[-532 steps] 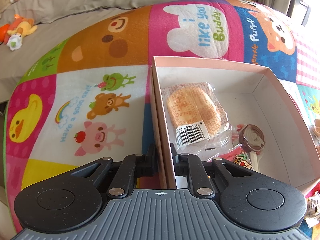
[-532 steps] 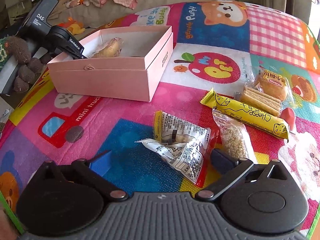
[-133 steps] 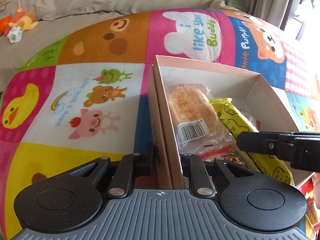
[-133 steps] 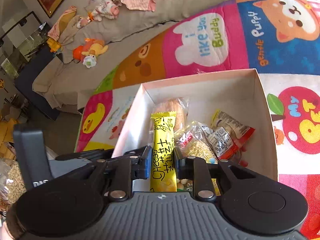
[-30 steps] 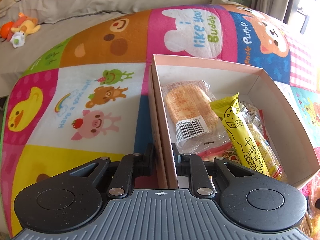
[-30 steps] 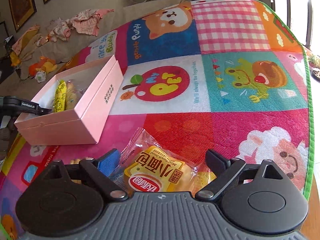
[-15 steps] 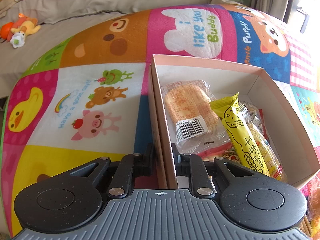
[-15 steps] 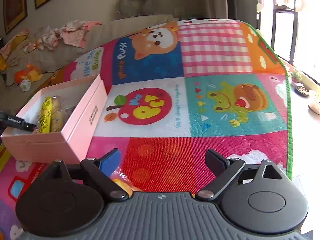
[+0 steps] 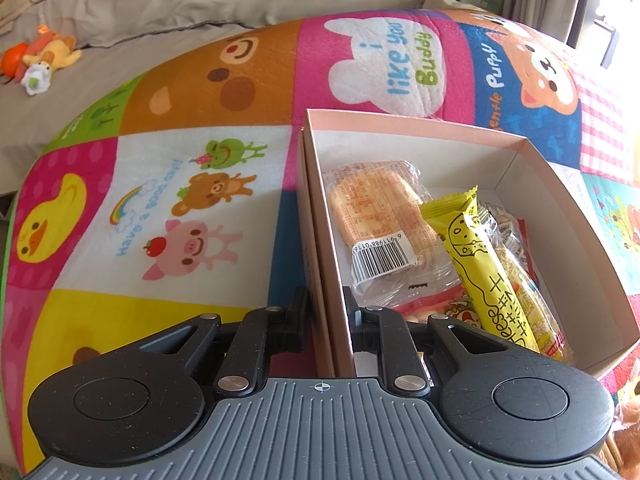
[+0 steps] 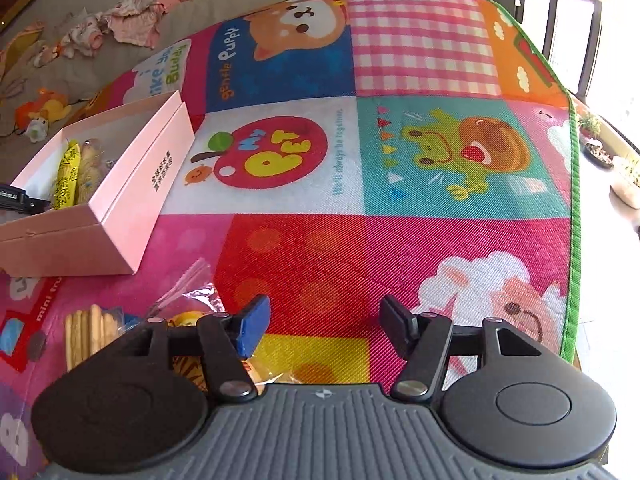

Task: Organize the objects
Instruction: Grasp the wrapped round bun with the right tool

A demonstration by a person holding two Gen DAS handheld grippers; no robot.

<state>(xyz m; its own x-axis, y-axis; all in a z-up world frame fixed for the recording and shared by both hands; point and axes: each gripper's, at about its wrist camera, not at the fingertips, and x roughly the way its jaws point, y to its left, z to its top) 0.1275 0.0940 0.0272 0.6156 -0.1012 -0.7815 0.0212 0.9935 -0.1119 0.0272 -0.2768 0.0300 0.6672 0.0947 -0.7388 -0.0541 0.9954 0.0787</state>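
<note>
Gripping the near wall of a pink box [image 9: 420,128], the left claw [image 9: 325,312] has one finger outside the cardboard and one inside, closed tight on the wall. The box sits open on a bright play mat [image 9: 192,208] printed with cartoon animals. Inside it, against the wall nearest the claw, lies a clear-wrapped pastry [image 9: 380,216] with a barcode label facing up. Just beside that, a long yellow cheese-stick packet [image 9: 484,276] runs lengthwise down the box, resting partly on a clear bag of small pale grains [image 9: 520,280]. More red-and-white wrappers are tucked underneath, too jumbled to tell apart.

From the right wrist view, the right claw [image 10: 323,322] hovers over a red square of the mat with its fingers spread wide and nothing between them. The pink box [image 10: 132,200] sits well off to its left. Just beside the claw's left finger lie a crinkled clear packet with a yellow snack [image 10: 192,312] inside and a pack of pale biscuit sticks [image 10: 88,334], both on the mat outside the box.

Beyond the mat, a beige sofa [image 9: 120,60] holds an orange plush toy [image 9: 44,56] and some crumpled pink clothes [image 10: 136,16].
</note>
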